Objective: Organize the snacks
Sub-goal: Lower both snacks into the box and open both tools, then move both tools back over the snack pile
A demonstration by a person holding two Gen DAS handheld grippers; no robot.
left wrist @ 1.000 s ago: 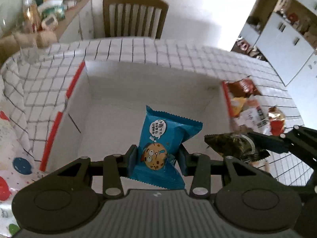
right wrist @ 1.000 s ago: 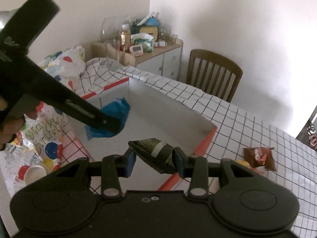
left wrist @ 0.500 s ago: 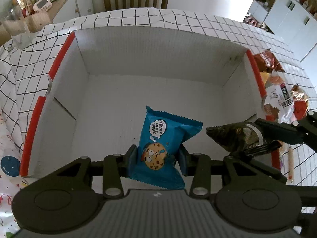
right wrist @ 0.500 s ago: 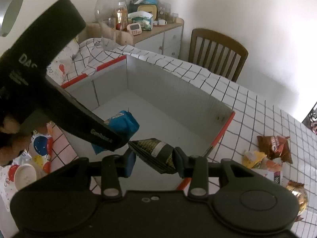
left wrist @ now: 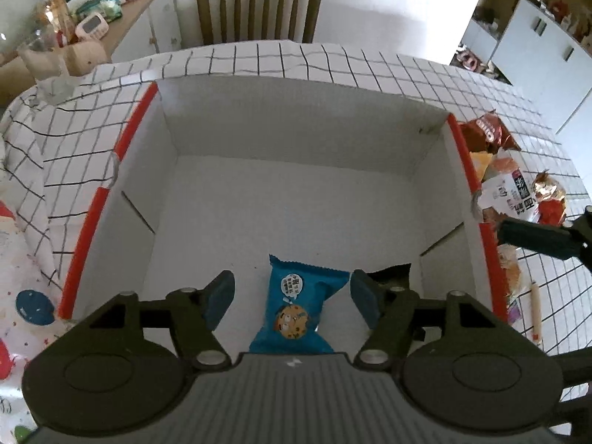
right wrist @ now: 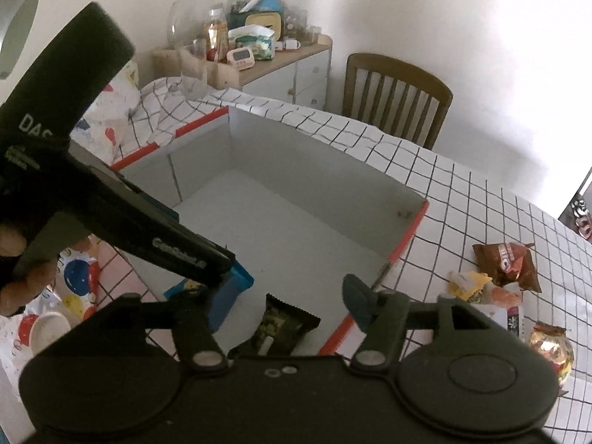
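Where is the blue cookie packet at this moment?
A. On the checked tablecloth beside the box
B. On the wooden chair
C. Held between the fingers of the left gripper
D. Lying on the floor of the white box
D: the blue cookie packet lies on the white box floor, between the spread fingers of the left gripper, which do not touch it.

Open box on the tabletop, with snacks inside it and beside it.

The cardboard box (left wrist: 296,192) sits on the tabletop (left wrist: 462,85), its open top facing up. On the box floor near the front wall lies the cookie packet (left wrist: 296,314), between the spread jaws of the left gripper (left wrist: 292,296). Just right of it lies the dark snack packet (right wrist: 281,327), between the spread jaws of the right gripper (right wrist: 285,296). Outside the box's right wall a cluster of snack packets (left wrist: 510,170) lies on the tabletop. Behind the tabletop stands a chair (left wrist: 259,3); left of the chair, a sideboard (left wrist: 140,26) carries clutter.
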